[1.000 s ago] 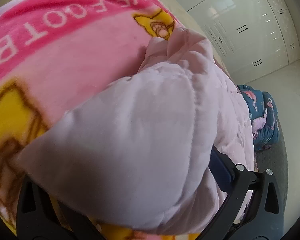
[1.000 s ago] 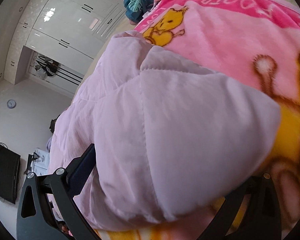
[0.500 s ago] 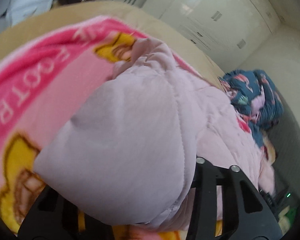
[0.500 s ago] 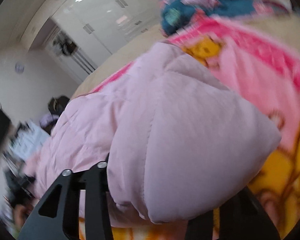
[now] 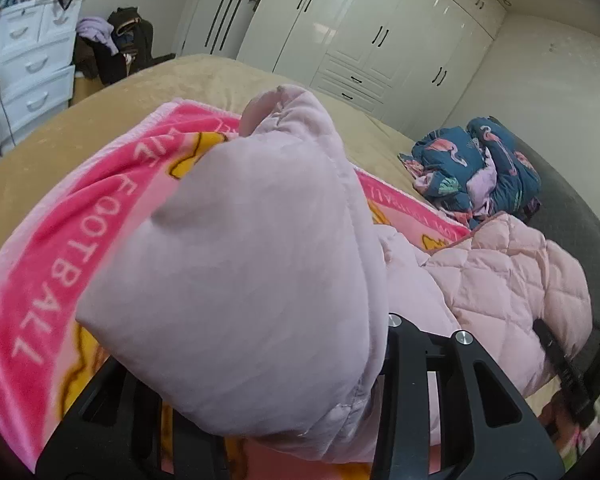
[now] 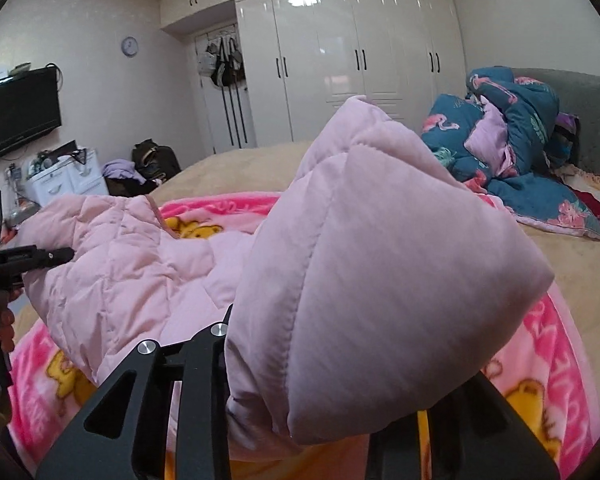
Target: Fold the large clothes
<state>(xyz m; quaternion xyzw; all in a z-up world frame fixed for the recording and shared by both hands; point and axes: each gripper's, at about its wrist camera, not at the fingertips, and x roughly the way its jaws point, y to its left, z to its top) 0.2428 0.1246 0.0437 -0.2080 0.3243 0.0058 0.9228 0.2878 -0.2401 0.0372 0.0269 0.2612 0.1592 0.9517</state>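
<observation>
On the bed (image 5: 100, 112), over the pink cartoon blanket (image 5: 80, 240), you hold a pale pink quilted jacket (image 5: 252, 272) by two corners. Your left gripper (image 5: 260, 400) pinches one padded corner; its jaws have just been closing, and the fabric sits bunched between them. Your right gripper (image 6: 320, 408) pinches another corner of the same jacket (image 6: 360, 272), and its jaws too have just been closing on the cloth. A second ago both tools stood spread wide with the jacket lying low against the blanket, filling each view. Now both corners are lifted clear, the views have rolled level, and the room shows behind: white wardrobe doors (image 6: 340, 60), a white chest of drawers (image 5: 28, 68) and a crumpled blue flamingo quilt (image 6: 520, 152) near the grey headboard (image 6: 588, 104). Between your two grips the jacket sags down onto the blanket. In the right wrist view your left gripper (image 6: 66, 255) shows at the left edge, clamped on the quilted part.
</observation>
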